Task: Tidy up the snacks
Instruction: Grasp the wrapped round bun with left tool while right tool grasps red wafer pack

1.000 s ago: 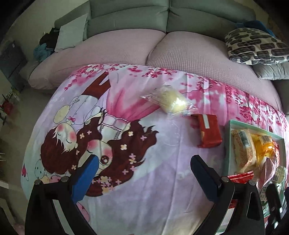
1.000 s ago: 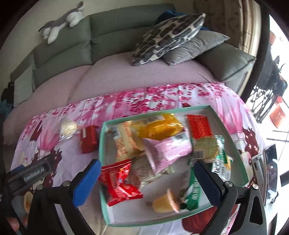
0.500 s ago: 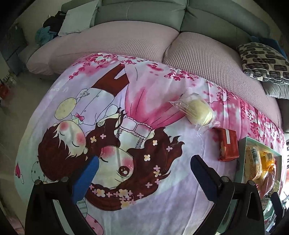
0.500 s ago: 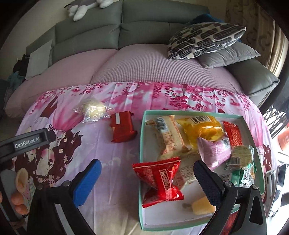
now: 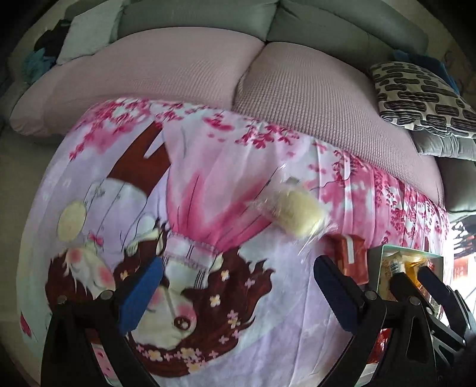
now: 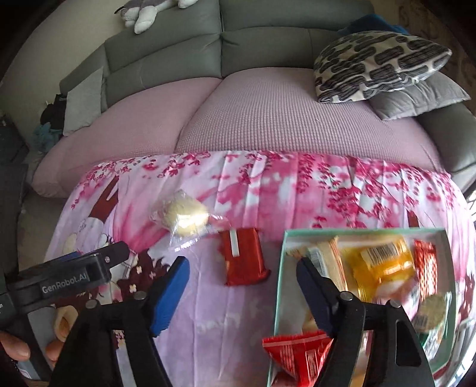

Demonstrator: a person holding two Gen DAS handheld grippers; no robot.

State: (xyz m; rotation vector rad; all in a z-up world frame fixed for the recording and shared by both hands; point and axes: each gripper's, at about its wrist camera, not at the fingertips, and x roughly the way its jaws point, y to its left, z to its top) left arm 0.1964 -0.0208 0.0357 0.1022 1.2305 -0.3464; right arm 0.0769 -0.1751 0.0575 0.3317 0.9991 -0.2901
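A clear-wrapped pale yellow bun (image 6: 186, 218) and a red snack packet (image 6: 244, 259) lie on the pink cartoon-print cloth (image 6: 226, 315), left of a teal-rimmed box (image 6: 279, 268) holding several snack packs. My right gripper (image 6: 242, 293) is open and empty, just short of the red packet, its right finger over the box's left wall. In the left wrist view my left gripper (image 5: 235, 293) is open and empty over the cloth, with the bun (image 5: 293, 212) ahead and the red packet (image 5: 352, 262) and box (image 5: 376, 268) at its right.
A sofa with pink seat cushions (image 6: 267, 119) stands right behind the cloth. A black-and-white patterned pillow (image 6: 377, 64) and a grey pillow (image 6: 416, 99) lie at its right end. A plush toy (image 6: 148, 12) sits on the backrest. The left gripper's body (image 6: 65, 279) shows at the lower left.
My right gripper has swung left off the box towards the red packet. My left gripper view has shifted, bringing the bun and red packet closer. Both grippers stay open.
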